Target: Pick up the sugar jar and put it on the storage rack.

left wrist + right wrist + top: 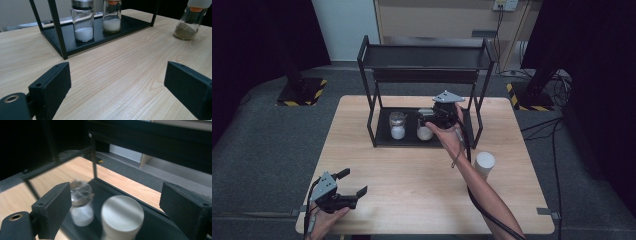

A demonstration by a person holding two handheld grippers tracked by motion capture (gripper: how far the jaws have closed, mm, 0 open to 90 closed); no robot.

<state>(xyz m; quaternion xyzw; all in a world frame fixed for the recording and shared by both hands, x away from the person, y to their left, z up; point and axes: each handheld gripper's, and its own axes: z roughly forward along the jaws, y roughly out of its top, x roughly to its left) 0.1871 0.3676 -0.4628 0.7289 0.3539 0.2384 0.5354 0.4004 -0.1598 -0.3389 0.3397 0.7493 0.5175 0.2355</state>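
Note:
A black two-tier rack (pixel 427 57) stands at the back of the wooden table (pixel 402 195). On its lower shelf (pixel 130 22) are two glass jars of white powder: a metal-lidded jar (pixel 397 125) (pixel 83 22) (pixel 81 202) and a white-lidded jar (pixel 424 132) (pixel 111 17) (pixel 122 216). My right gripper (pixel 425 117) (pixel 116 195) hovers just above the white-lidded jar, jaws wide apart and touching nothing. My left gripper (pixel 354 181) (pixel 117 77) rests low near the table's front left corner, open and empty, pointing toward the rack.
A third jar (pixel 485 162) (pixel 190 25) with a white lid and brownish powder stands on the table to the right of the rack. The rack's upper shelf and posts (pixel 93 157) close in around my right gripper. Cables and stand bases lie on the floor beyond.

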